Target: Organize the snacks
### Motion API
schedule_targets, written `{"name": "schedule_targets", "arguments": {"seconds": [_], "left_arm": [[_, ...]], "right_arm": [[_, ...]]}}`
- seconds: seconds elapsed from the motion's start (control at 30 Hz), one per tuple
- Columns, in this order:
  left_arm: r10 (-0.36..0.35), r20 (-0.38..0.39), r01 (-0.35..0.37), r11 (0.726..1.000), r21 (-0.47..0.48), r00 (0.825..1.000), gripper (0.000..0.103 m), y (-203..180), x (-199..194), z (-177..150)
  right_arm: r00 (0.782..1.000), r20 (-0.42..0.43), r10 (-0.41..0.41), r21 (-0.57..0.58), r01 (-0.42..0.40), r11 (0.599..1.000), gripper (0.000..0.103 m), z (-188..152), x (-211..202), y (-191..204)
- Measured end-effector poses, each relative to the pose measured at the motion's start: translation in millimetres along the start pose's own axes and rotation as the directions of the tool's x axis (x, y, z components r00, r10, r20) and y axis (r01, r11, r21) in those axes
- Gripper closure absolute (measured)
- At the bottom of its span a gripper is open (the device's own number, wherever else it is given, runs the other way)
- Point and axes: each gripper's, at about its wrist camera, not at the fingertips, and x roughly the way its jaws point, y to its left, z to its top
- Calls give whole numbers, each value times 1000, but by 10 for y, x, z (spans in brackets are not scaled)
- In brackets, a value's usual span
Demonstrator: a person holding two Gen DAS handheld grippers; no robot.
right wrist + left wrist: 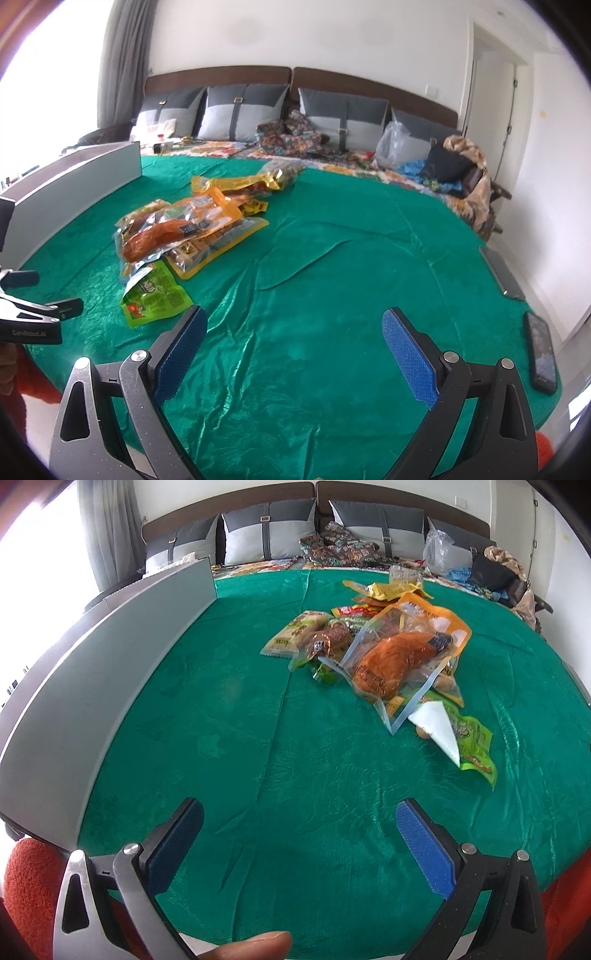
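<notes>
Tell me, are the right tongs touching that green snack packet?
Apart. The right wrist view shows bare green cloth between the open right tongs and the green snack packet.

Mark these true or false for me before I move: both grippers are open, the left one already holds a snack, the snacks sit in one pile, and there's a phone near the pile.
1. Both the left gripper and right gripper are open. True.
2. The left gripper holds a snack. False: it is empty above the green cloth.
3. The snacks lie in one pile. True.
4. A phone lies beside the pile. False: it lies at the cloth's far right edge.
</notes>
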Motion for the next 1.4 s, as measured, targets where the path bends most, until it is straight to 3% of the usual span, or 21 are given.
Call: {"name": "schedule_targets", "arguments": {"seconds": [0.13,0.27,0.43,0.57,0.63,0.73,0.8,0.83,0.87,0.93,1.0,1.1,1.2,1.3,1.4], "left_arm": [[30,-37,-29,999,31,999,0,4,81,-19],[15,-67,-13,1000,27,998,0,39,151,-8],[-28,-119,27,1000,-5,993,0,156,194,-2],[-58,-123,63,997,33,991,0,183,223,5],[-72,-131,80,995,58,989,0,218,226,11],[-80,-137,91,993,78,987,0,295,214,11],[-78,-133,88,993,74,988,0,310,219,18],[-77,-134,87,994,72,988,0,305,217,23],[-75,-135,85,994,69,988,0,301,219,29],[-72,-138,82,994,71,988,0,307,228,43],[-77,-137,87,994,69,988,0,298,228,39],[-78,-137,88,994,68,987,0,302,225,35],[-74,-132,83,995,63,988,0,300,227,32],[-70,-123,77,996,55,990,0,300,221,18],[-68,-109,74,996,51,992,0,307,203,-8]], "right_arm": [[998,-47,35,21,-34,999,6,-28,70,-19],[989,-117,86,25,-84,996,6,-37,176,35],[946,-171,275,52,-270,961,6,226,380,261],[841,-336,424,56,-432,900,6,465,872,684],[789,-439,430,35,-463,886,7,503,1153,923],[739,-548,392,0,-468,884,7,499,1387,1159],[751,-561,348,-62,-457,887,12,518,1400,1265],[764,-568,306,-108,-438,892,34,518,1390,1329],[785,-556,273,-152,-419,895,36,527,1353,1367],[756,-587,289,-130,-441,888,36,498,1318,1386],[741,-606,290,-129,-451,883,36,426,1218,1350],[735,-608,301,-104,-450,887,36,259,1046,1170],[789,-568,234,-106,-352,930,36,146,965,777],[851,-503,151,-52,-204,978,35,58,1013,273],[892,-428,142,49,-134,990,35,-31,1127,-30]]}}
